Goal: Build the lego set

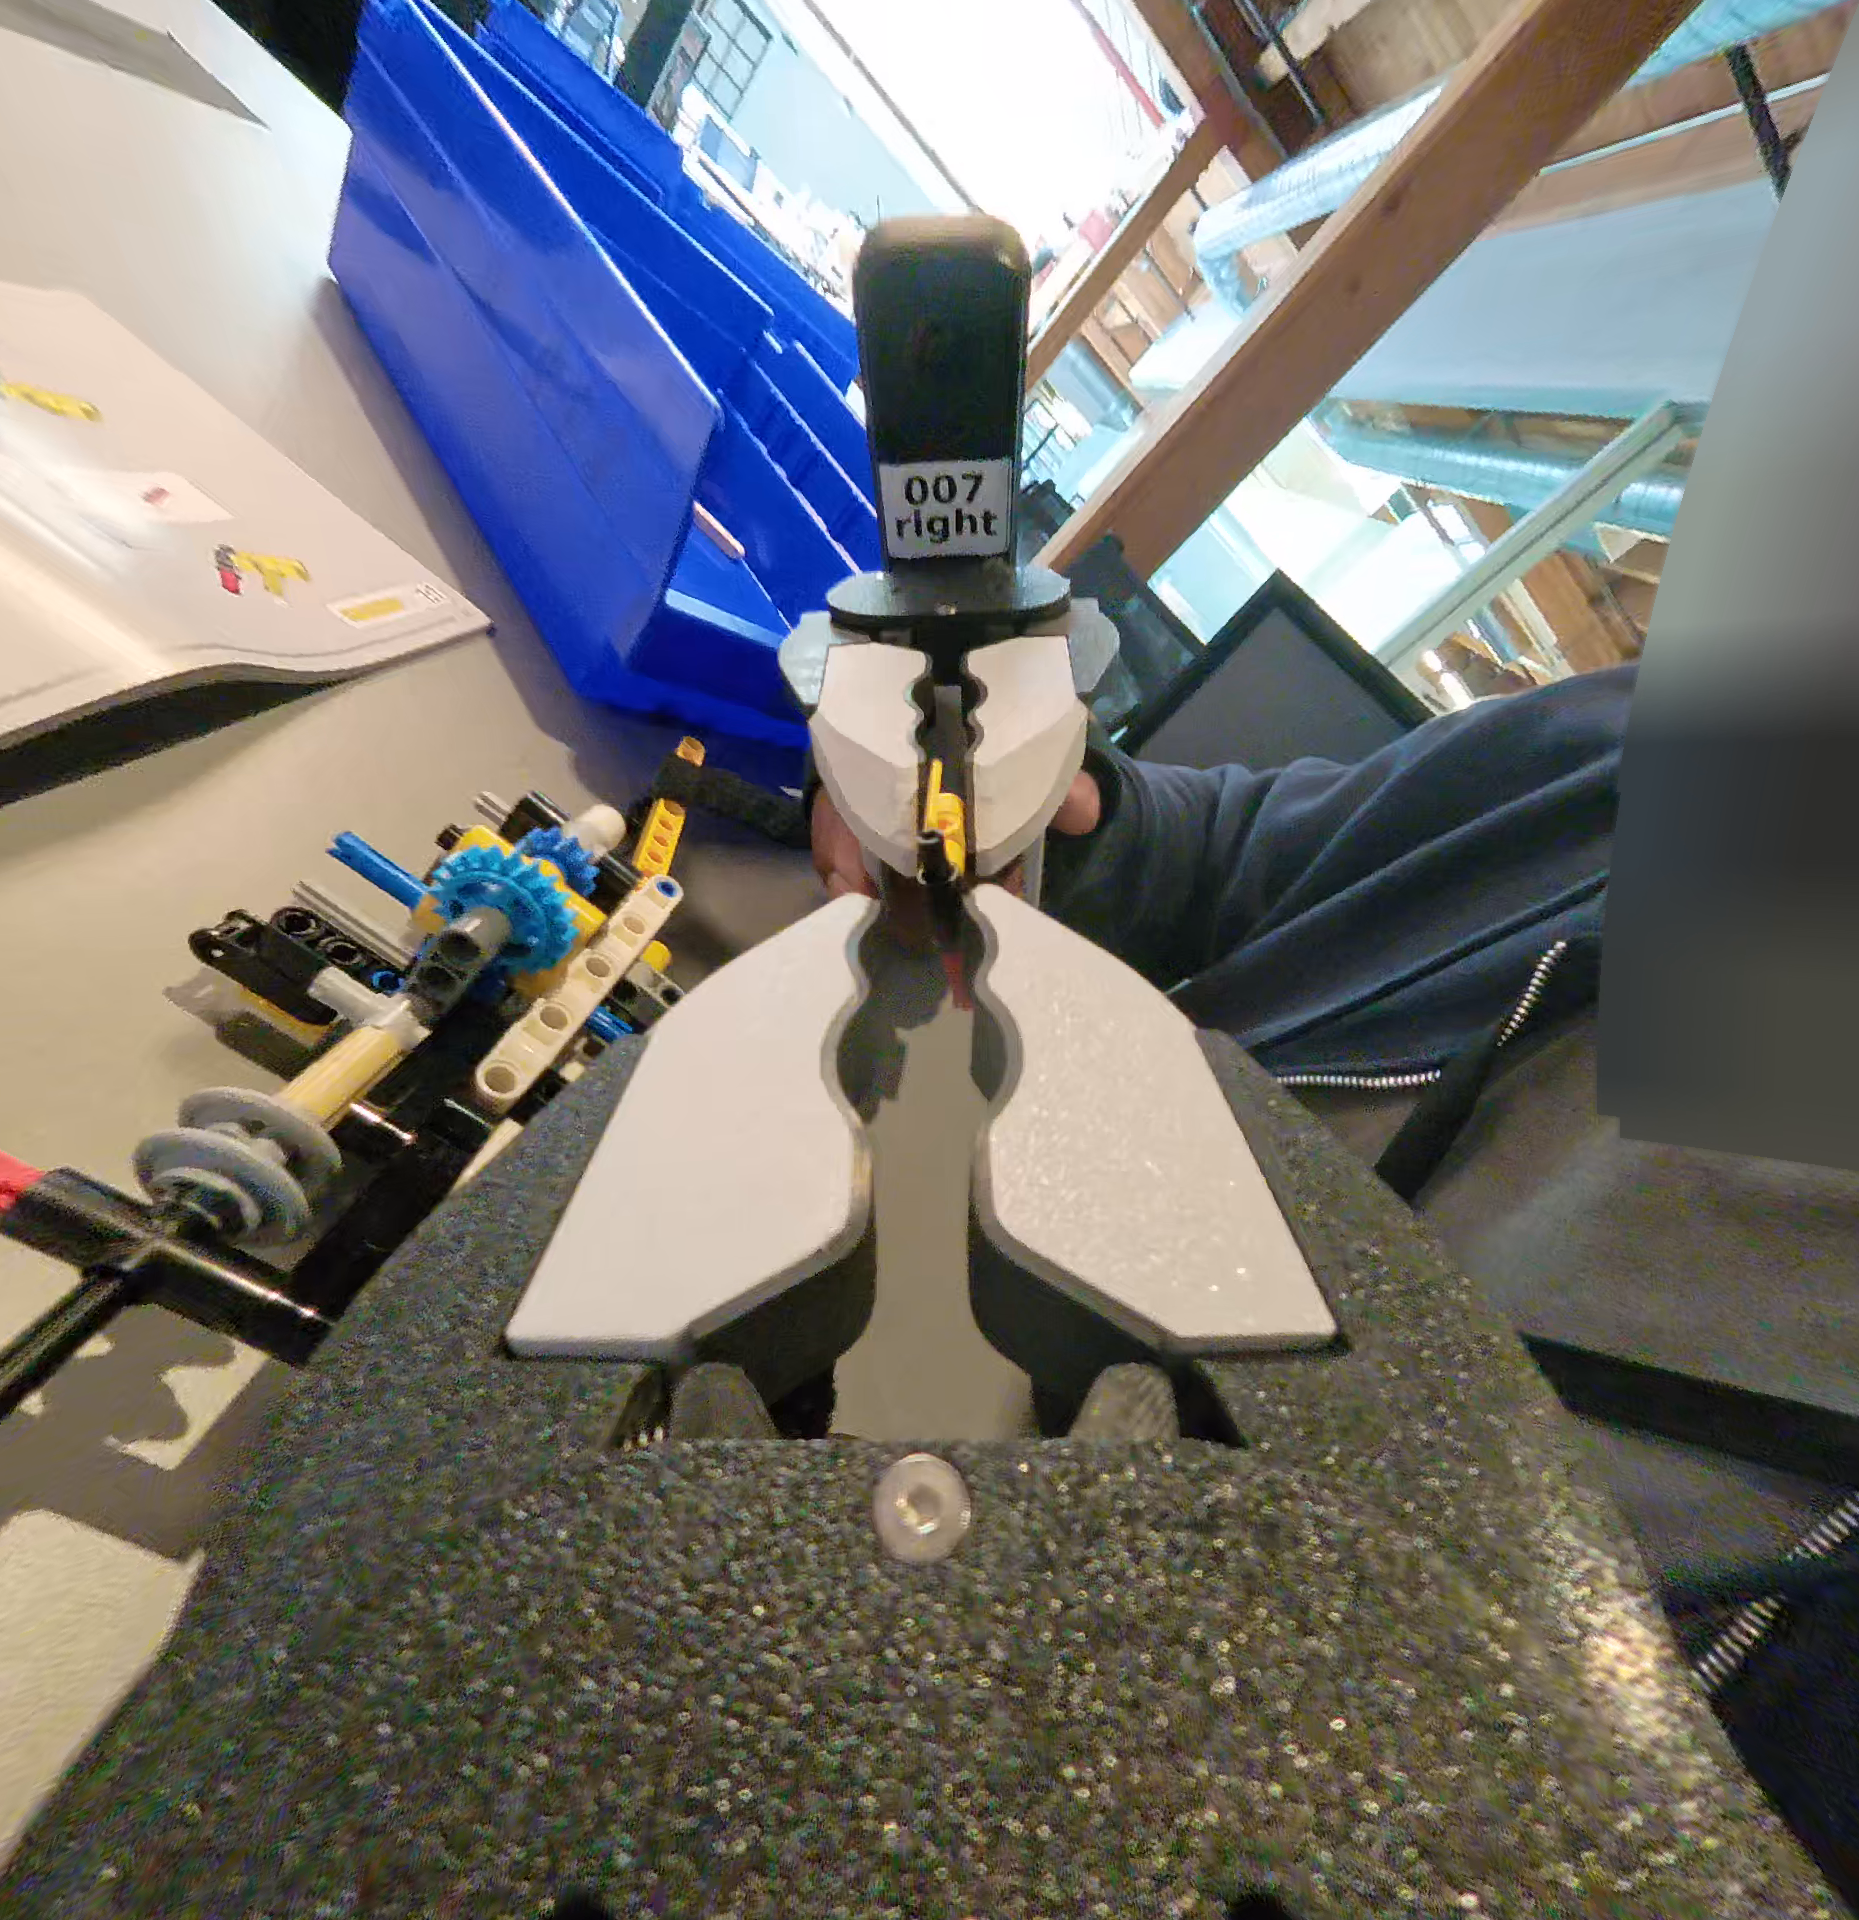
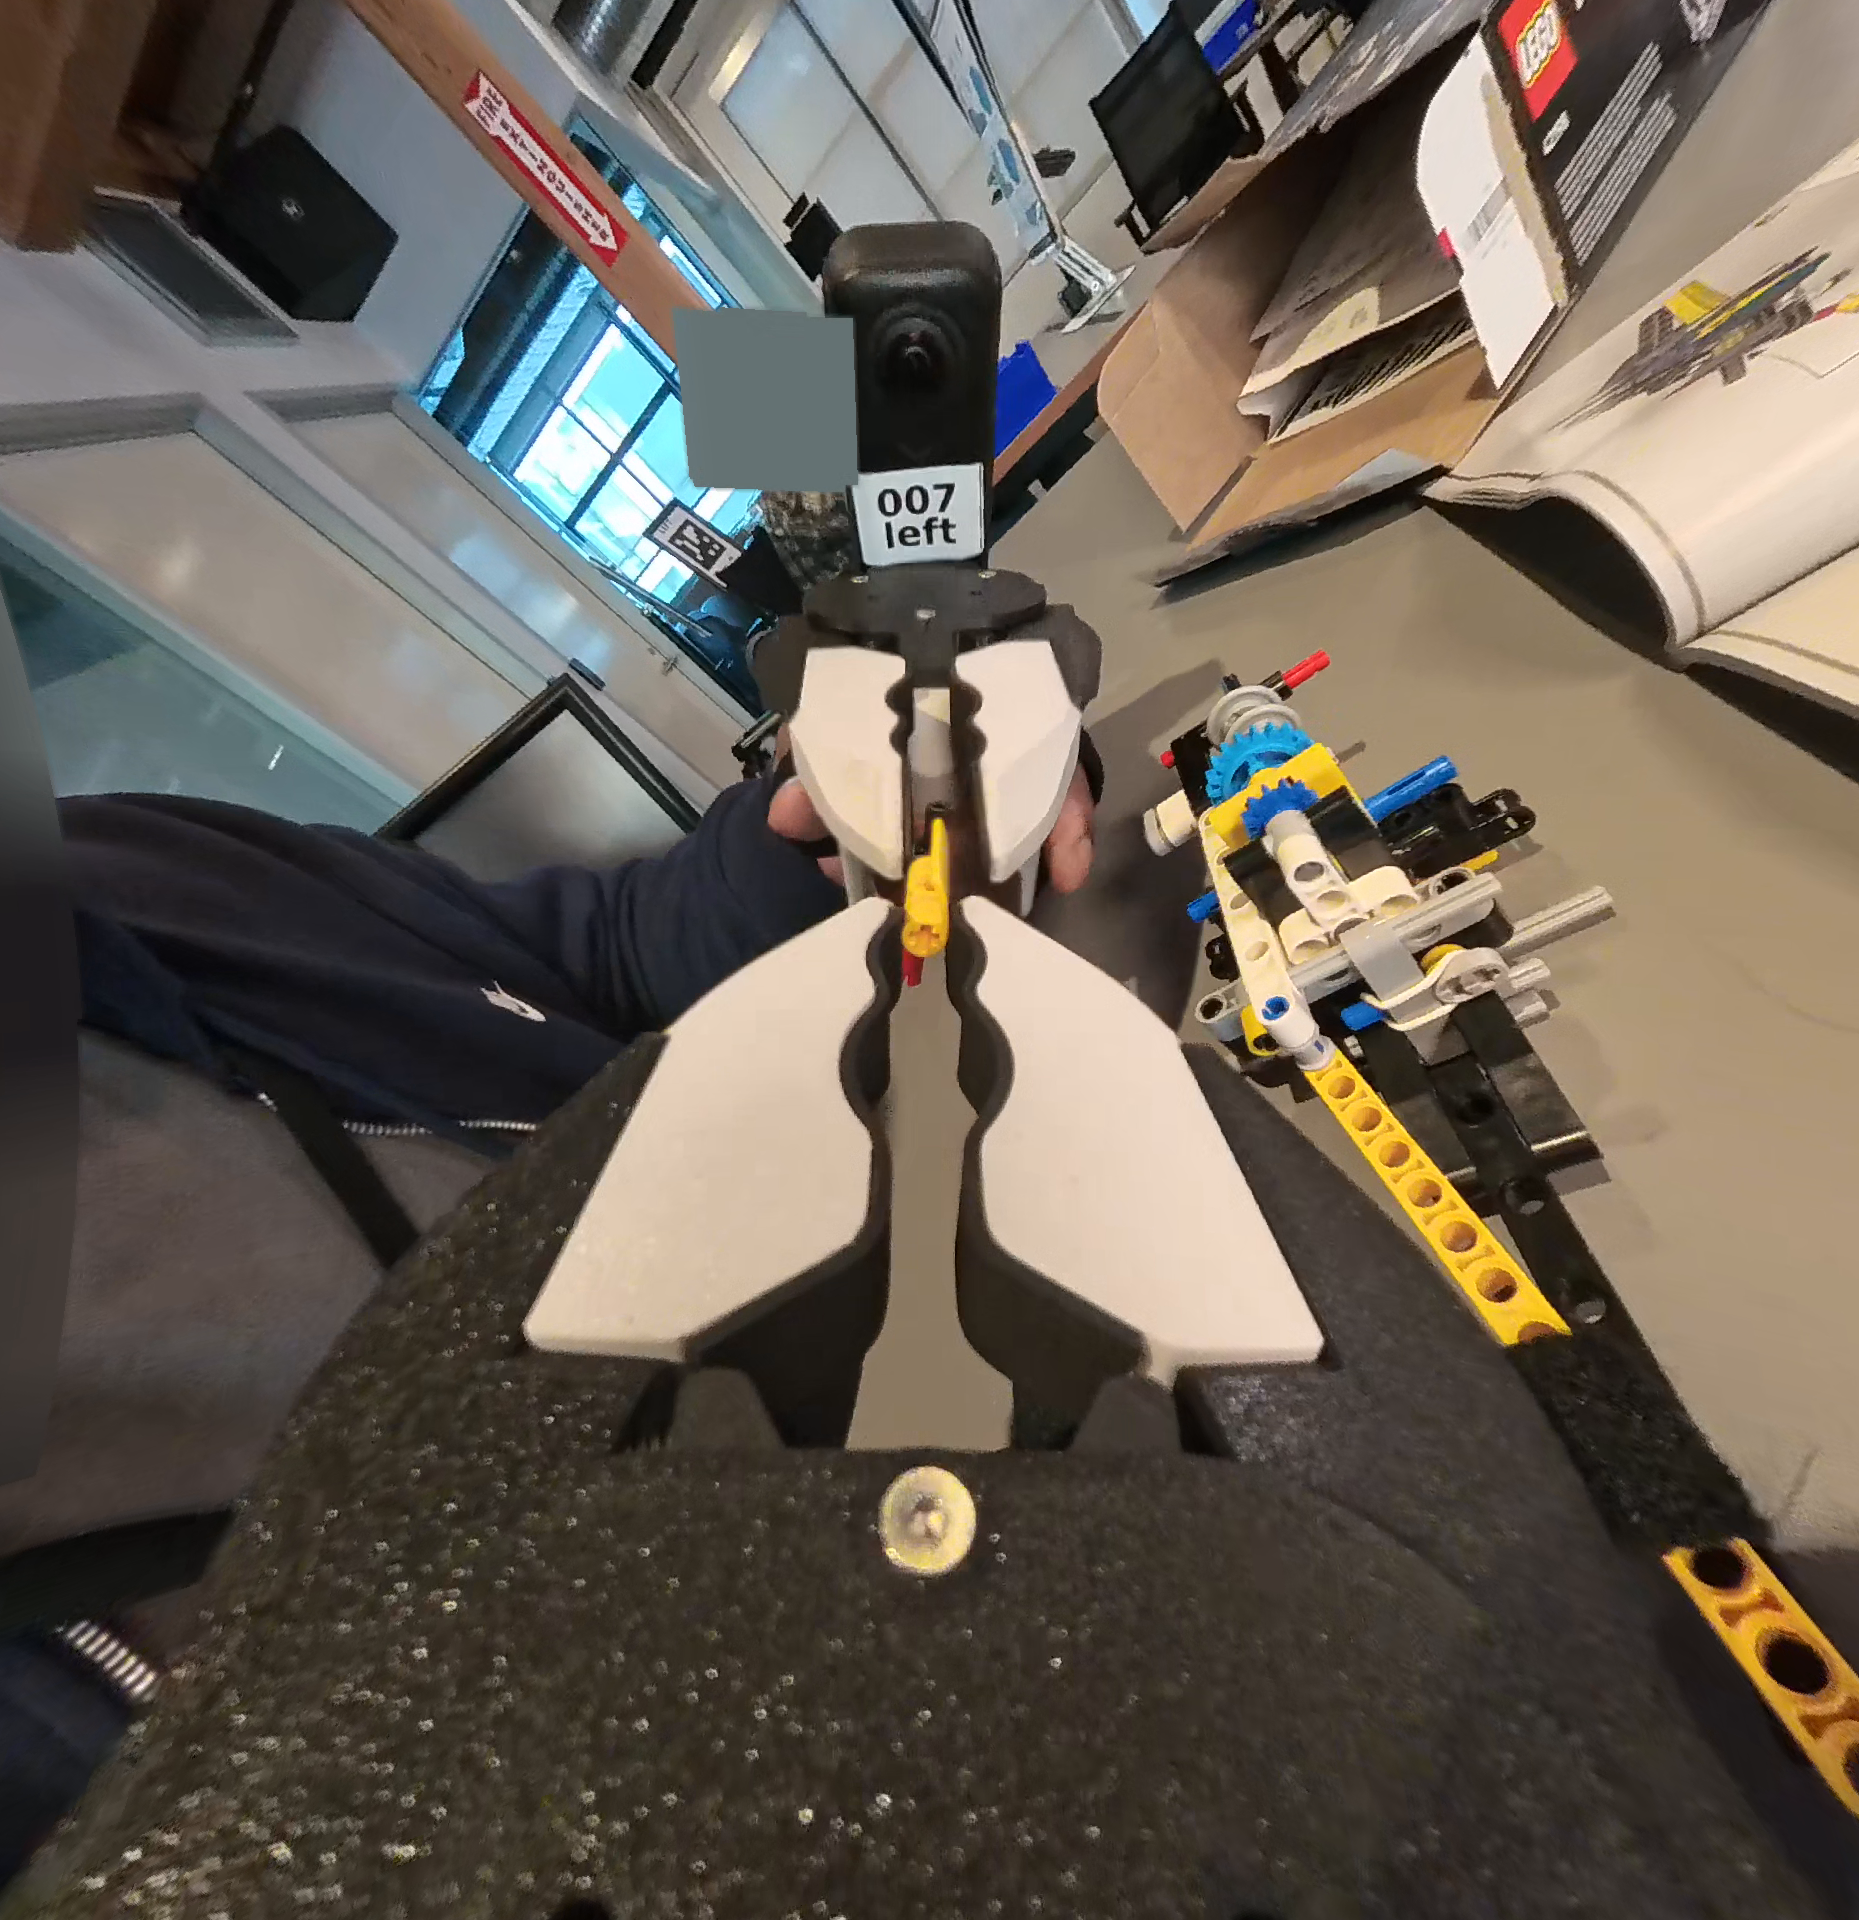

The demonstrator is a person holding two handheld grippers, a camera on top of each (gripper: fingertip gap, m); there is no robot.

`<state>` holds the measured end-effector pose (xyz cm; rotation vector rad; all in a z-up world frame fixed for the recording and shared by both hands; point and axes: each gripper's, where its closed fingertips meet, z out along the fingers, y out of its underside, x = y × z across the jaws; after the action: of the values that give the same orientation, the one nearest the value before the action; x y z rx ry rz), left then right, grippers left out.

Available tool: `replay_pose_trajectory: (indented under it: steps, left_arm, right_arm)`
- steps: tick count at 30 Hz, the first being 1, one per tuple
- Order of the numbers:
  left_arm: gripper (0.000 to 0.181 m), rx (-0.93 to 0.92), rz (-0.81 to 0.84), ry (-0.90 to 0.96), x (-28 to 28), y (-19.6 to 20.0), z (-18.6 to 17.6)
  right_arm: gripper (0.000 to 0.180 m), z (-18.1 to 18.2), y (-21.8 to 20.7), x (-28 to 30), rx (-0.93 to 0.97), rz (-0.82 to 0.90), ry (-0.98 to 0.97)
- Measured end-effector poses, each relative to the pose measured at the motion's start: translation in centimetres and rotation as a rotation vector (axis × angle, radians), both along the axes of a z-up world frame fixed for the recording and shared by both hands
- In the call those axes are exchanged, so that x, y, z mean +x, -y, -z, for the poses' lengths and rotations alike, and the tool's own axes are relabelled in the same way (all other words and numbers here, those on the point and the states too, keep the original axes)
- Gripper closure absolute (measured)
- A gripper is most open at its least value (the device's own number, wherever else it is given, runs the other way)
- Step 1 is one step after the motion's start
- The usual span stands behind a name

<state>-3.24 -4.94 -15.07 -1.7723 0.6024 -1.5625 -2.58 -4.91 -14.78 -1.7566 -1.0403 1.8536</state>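
A small yellow piece (image 2: 923, 902) with black and red pin ends is held in the air between both grippers, which meet tip to tip. My right gripper (image 2: 927, 918) is shut on its yellow body. It also shows in the left wrist view (image 1: 940, 864), holding the yellow piece (image 1: 941, 816). My left gripper (image 1: 925, 916) is closed on the piece's dark end, and a red bit shows in the gap. The left gripper also shows in the right wrist view (image 2: 940, 854). The part-built lego model (image 1: 509, 935), black, yellow and white with blue gears, lies on the grey table (image 1: 125, 831), beside the grippers (image 2: 1320, 914).
An open instruction booklet (image 1: 177, 499) (image 2: 1683, 468) lies beyond the model. Blue bins (image 1: 551, 343) stand at the table's back. A cardboard box (image 2: 1320, 312) and the lego set box (image 2: 1590, 135) stand behind. A long yellow beam (image 2: 1424, 1216) sticks out of the model. A person's navy sleeve (image 1: 1372, 862) is close. Only a small space, under 4 cm, lies between the two pairs of fingers.
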Motion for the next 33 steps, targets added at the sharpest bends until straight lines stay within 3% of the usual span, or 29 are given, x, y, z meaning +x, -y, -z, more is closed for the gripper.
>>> replay_pose_trajectory:
  steps: [33]
  left_arm:
    - [0.173, 0.045, -0.002, 0.019, 0.36, 0.32, -0.47]
  right_arm:
    - [0.172, -0.2, 0.06, -0.14, 0.009, 0.01, -0.028]
